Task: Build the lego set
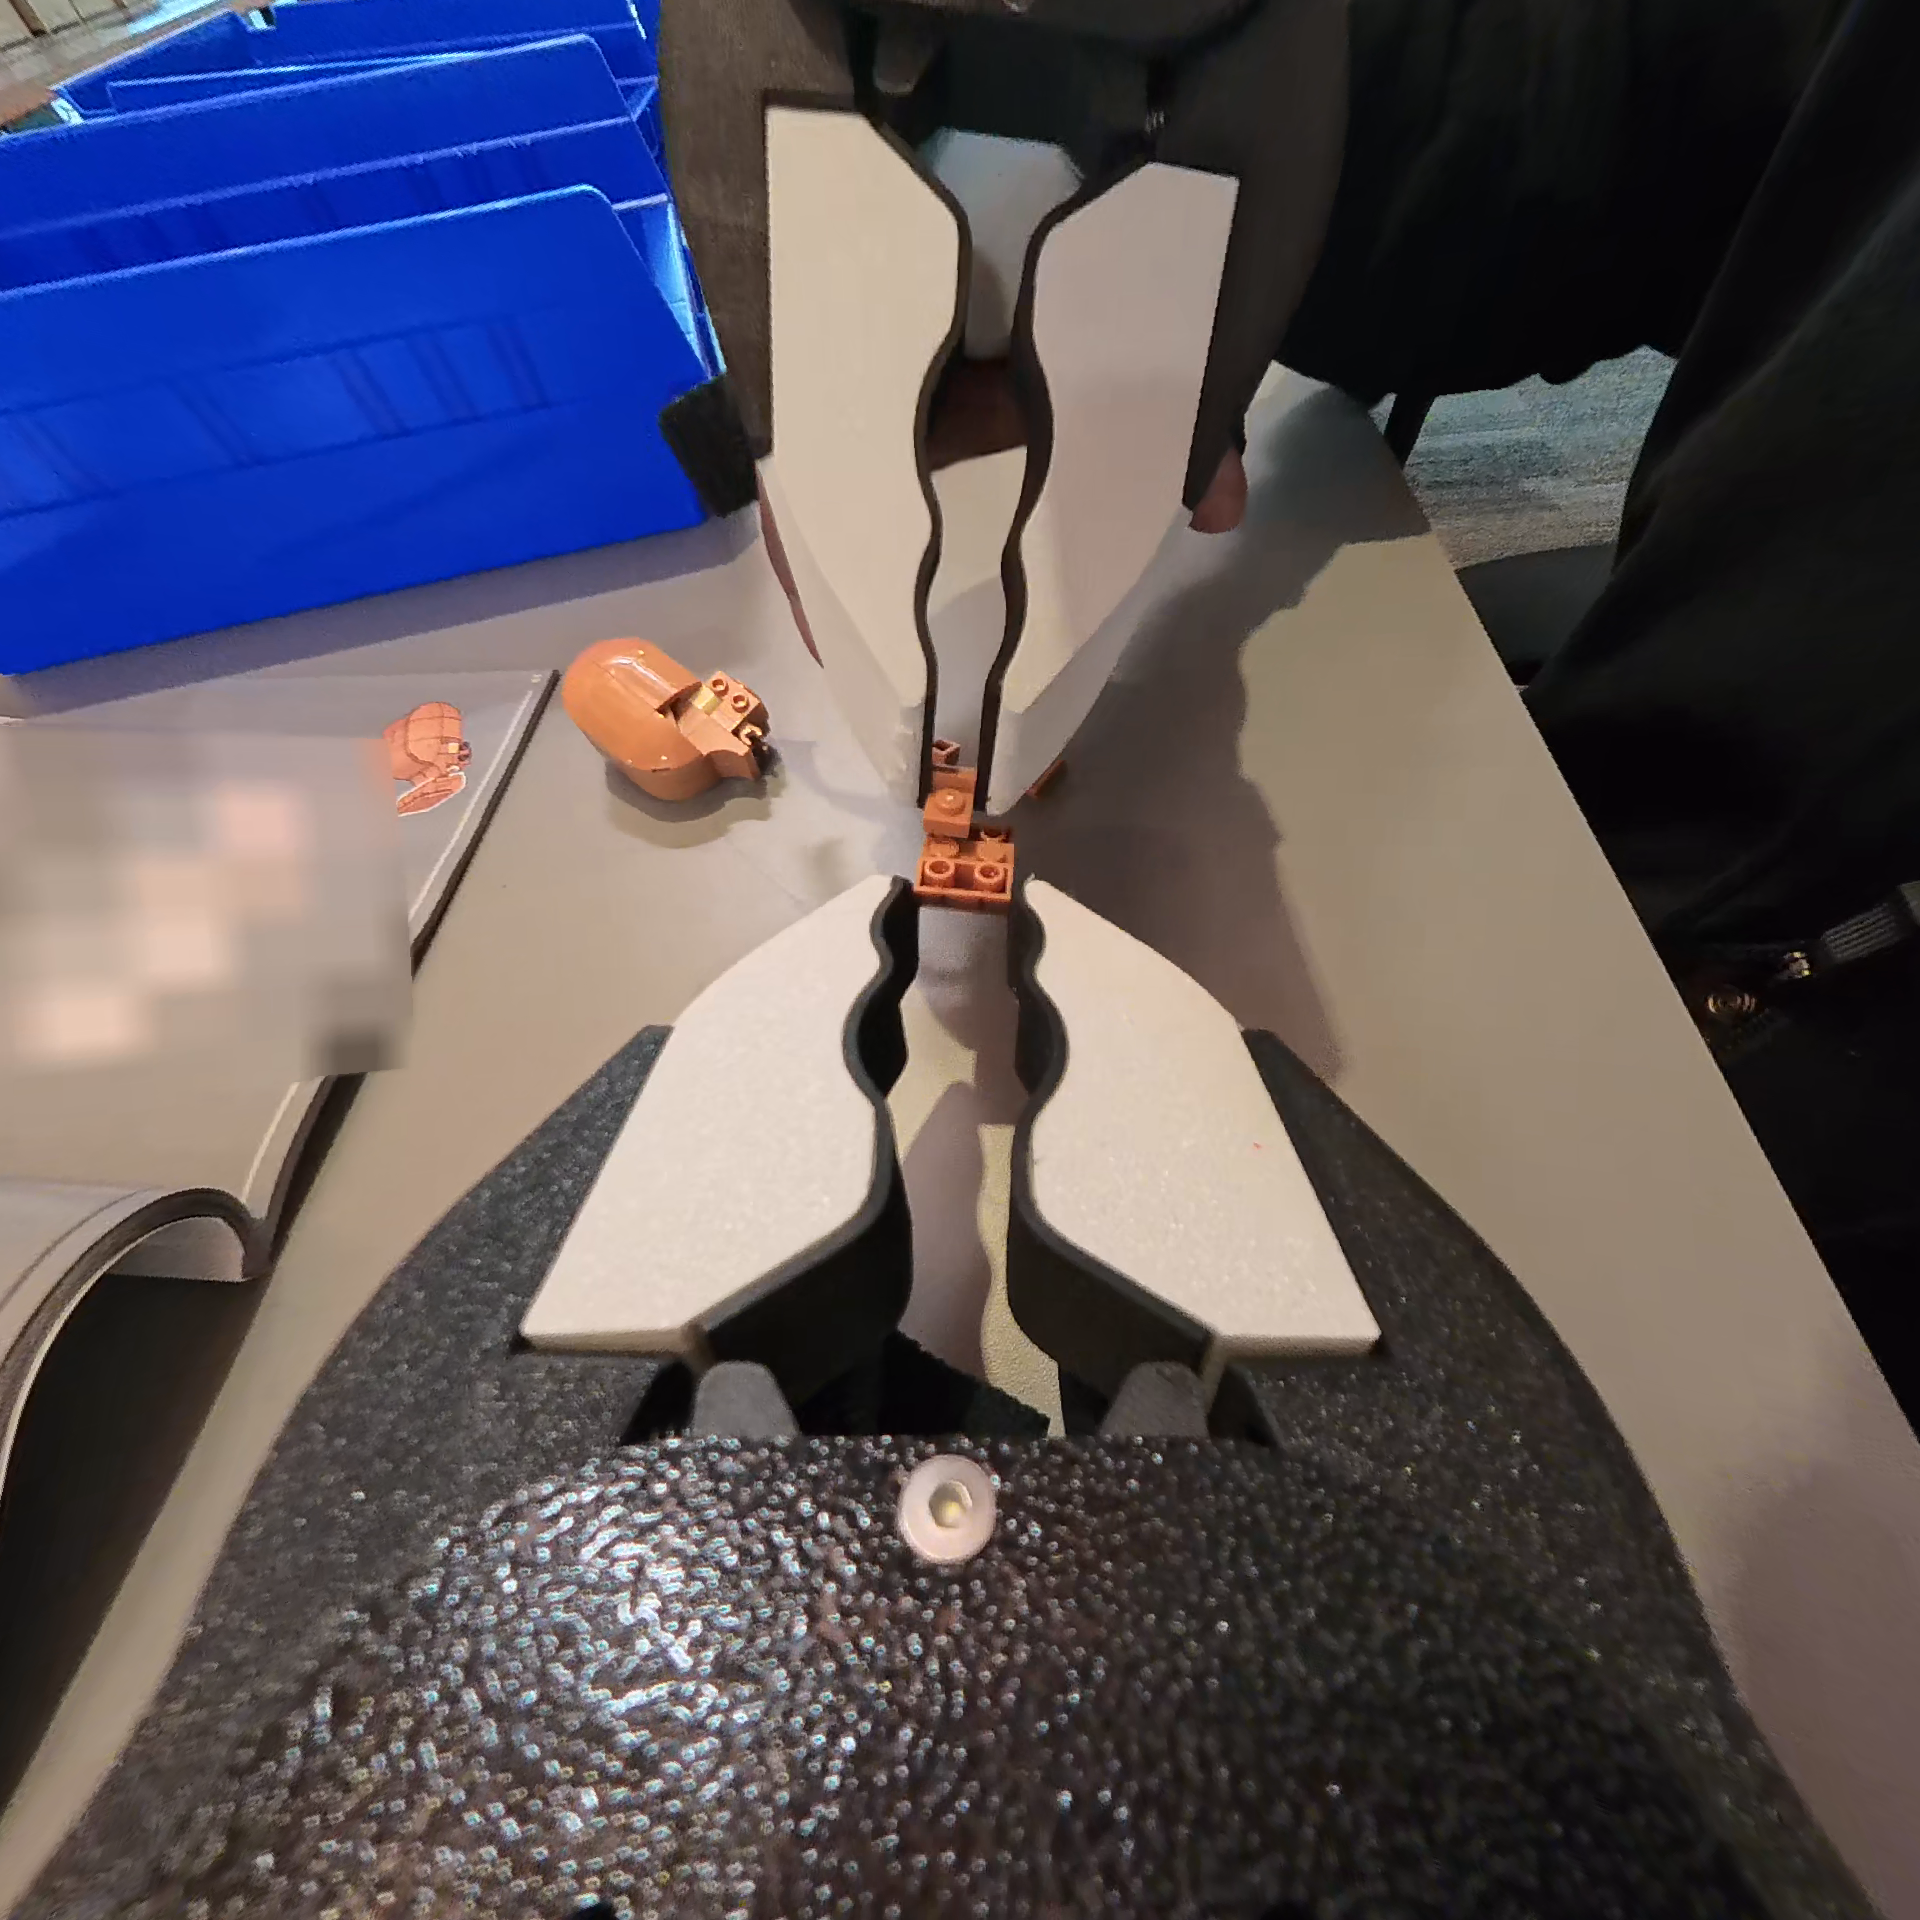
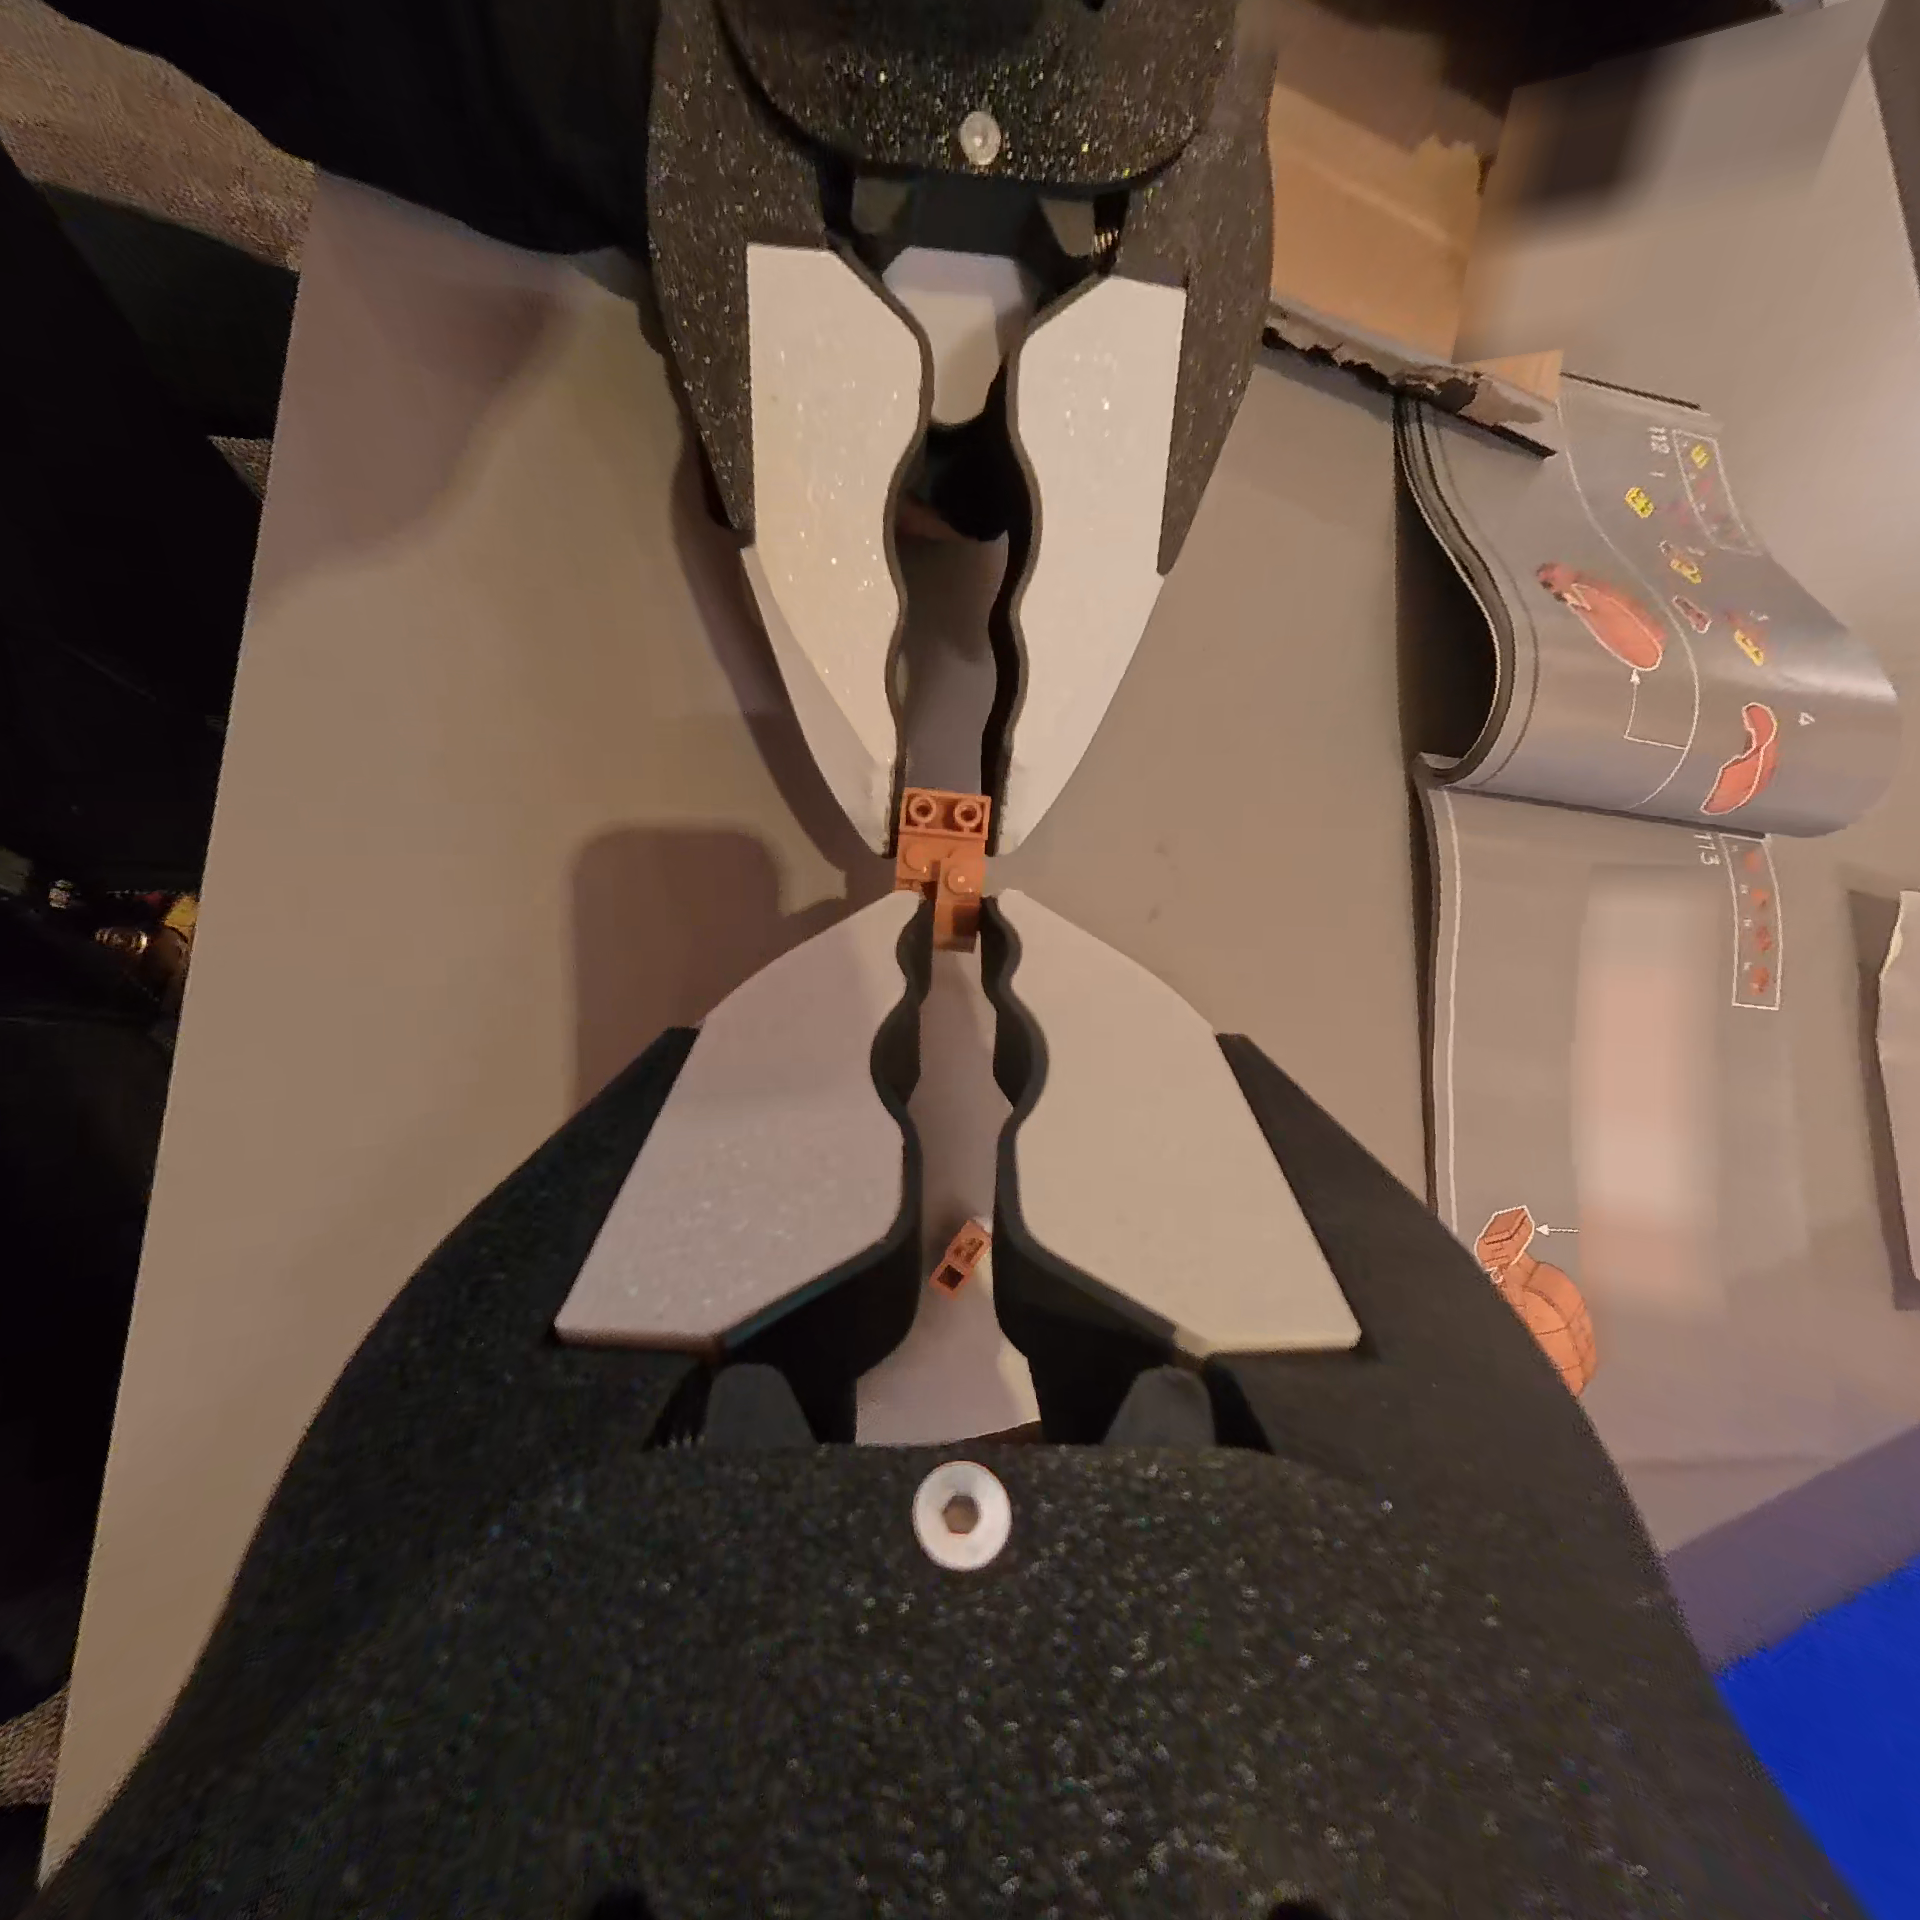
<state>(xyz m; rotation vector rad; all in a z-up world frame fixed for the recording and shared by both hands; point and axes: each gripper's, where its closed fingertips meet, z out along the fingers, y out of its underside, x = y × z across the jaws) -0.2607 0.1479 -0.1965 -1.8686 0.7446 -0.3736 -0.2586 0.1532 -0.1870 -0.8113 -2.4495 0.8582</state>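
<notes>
My left gripper (image 1: 961,896) is shut on a brown studded brick (image 1: 966,868) and holds it just above the grey table (image 1: 1299,831). My right gripper (image 1: 956,779) comes in from the far side, tip to tip with the left, and is shut on a small brown piece (image 1: 951,805) that touches the brick's top. In the right wrist view, my right gripper (image 2: 954,920) grips the small piece (image 2: 954,914) against the brick (image 2: 943,831), which sits in the left gripper (image 2: 945,805). A finished rounded brown sub-assembly (image 1: 665,717) lies on the table to the left.
A loose small brown piece (image 2: 961,1257) lies on the table under my right gripper. An open instruction booklet (image 2: 1662,675) lies beside the work spot. Blue storage bins (image 1: 312,364) stand at the far left. The table edge (image 1: 1558,779) runs along the right, next to a person in dark clothing. My left and right fingertips are right by each other.
</notes>
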